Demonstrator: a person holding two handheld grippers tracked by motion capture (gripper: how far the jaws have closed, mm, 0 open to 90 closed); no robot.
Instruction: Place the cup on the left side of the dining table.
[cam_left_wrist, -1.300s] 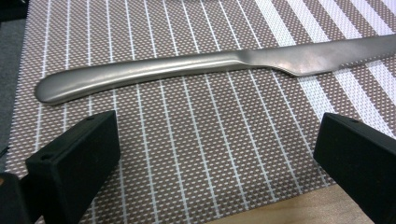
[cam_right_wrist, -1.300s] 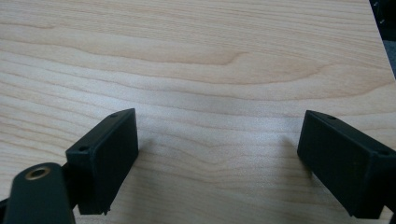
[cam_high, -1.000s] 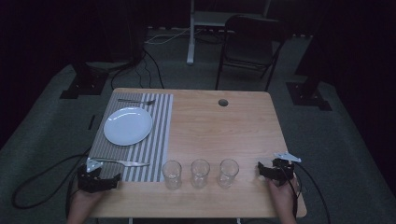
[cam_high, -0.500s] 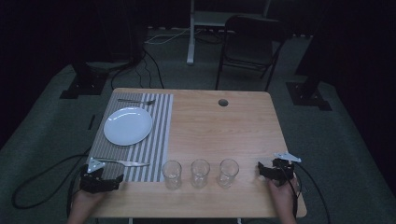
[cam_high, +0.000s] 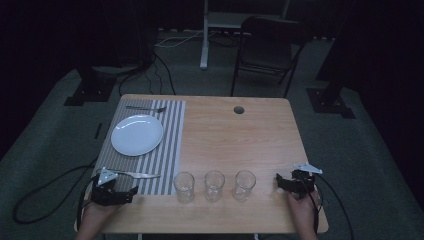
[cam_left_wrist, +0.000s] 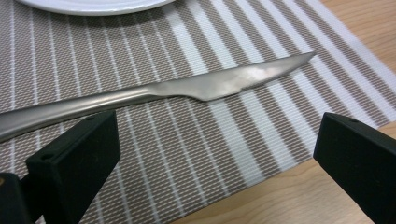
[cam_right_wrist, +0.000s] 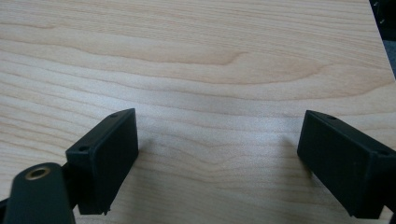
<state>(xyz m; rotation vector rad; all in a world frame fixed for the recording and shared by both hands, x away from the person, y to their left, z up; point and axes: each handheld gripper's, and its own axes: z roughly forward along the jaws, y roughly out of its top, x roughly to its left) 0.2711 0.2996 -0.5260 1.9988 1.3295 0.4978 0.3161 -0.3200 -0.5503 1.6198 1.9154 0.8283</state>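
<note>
Two tongs sit wide open and empty at the counter's (cam_high: 260, 130) near edge, the left tongs (cam_high: 118, 194) having crept slightly toward the knife (cam_left_wrist: 187, 88) on the striped placemat (cam_high: 170, 150), likely lining up a pickup. The right tongs (cam_high: 295, 184) remain over bare wood beside three glasses (cam_high: 214, 185), with open room beyond; a plate (cam_high: 137, 135) lies farther back.

In the left gripper view the knife (cam_left_wrist: 187, 91) runs off the edge at nine o'clock, so its handle end is cut off, and the plate (cam_left_wrist: 93, 4) shows as a mere sliver of rim at twelve o'clock. In the high view both forearms leave the frame at six o'clock. The fork (cam_high: 146, 108) beyond the plate is too small to make out its tines.
</note>
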